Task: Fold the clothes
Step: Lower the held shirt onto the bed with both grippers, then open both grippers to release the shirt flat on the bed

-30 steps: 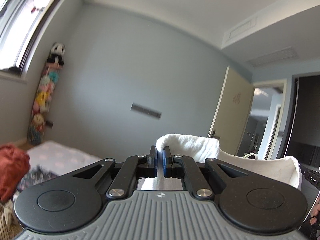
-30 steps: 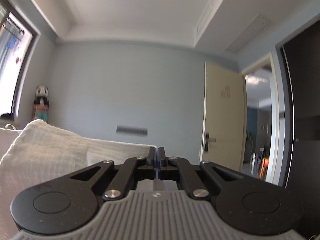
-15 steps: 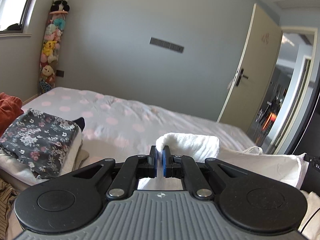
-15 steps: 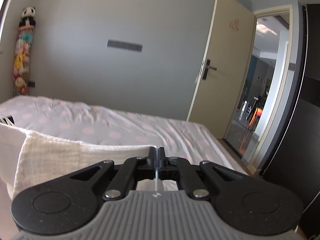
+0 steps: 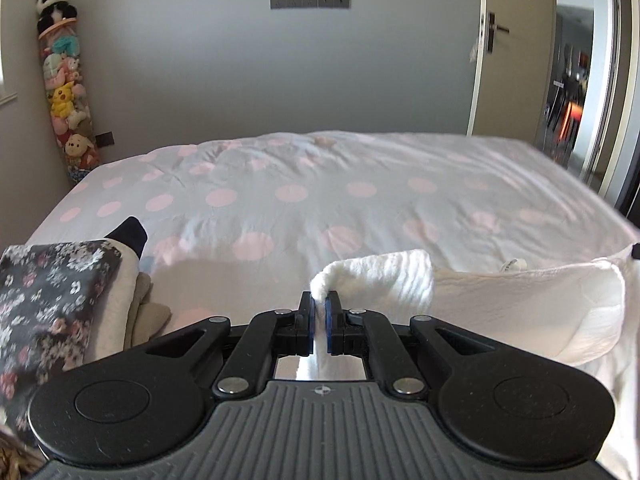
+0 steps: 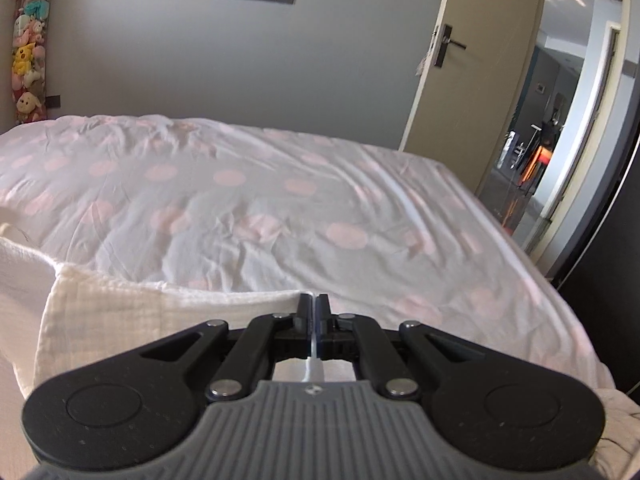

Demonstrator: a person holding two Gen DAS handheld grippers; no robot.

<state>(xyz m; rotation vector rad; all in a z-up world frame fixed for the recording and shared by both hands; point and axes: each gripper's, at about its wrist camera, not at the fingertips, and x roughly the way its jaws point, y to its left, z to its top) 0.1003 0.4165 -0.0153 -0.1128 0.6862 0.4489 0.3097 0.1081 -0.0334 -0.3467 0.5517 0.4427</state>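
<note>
Left gripper and right gripper each pinch the white garment, stretched between them over the spotted bed; the thin right-hand bite could slip free, dropping that corner near the folded pile

The white garment runs off the left wrist view at 3 o'clock, and its lower part is hidden behind the left gripper; in the right wrist view it is cut off at 9 o'clock. The floral folded cloth is clipped at 8 o'clock. The hallway through the door is blurred, its contents unreadable.
</note>
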